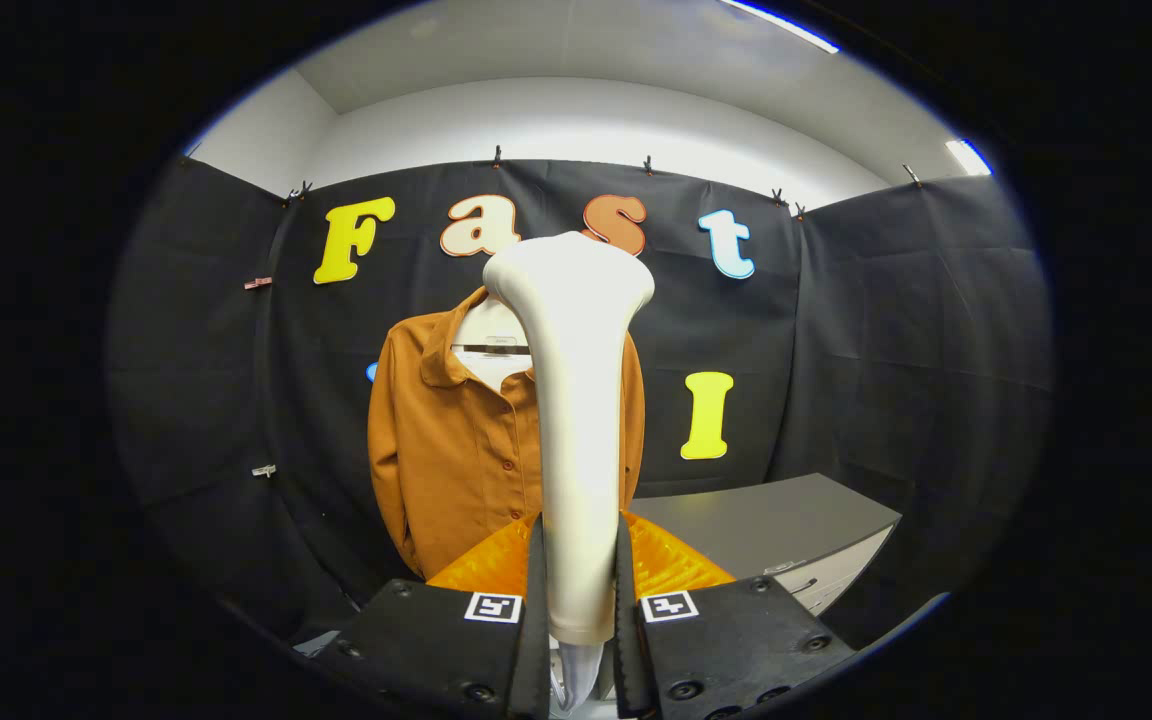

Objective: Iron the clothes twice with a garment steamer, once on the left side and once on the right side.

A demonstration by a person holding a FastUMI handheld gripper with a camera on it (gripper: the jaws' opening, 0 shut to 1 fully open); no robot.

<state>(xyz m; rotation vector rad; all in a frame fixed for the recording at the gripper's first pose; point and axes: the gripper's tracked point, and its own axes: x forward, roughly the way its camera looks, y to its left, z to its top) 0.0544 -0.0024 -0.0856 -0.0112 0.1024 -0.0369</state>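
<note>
Rust-brown and buttoned down its front, the shirt (456, 450) hangs on a hanger against the booth's black wall, beyond my jaws and a little to their left. My gripper (581, 590) is closed on the garment steamer (576, 420): both fingers press on its pale handle low down, and the body rises upright between them to a flared head that stands in front of the shirt's collar and right shoulder as I see it. A grey surface (766, 525) sits lower, off to the right of the shirt. I judge the pick-up finished and the carry toward the garment in hand; neither pass looks begun, since the steamer head seems apart from the cloth, though I cannot tell the gap for sure. The next move calls for bringing the head forward until it meets the fabric near one shoulder, then drawing it down that side, keeping the grip firm so the handle does not twist.
</note>
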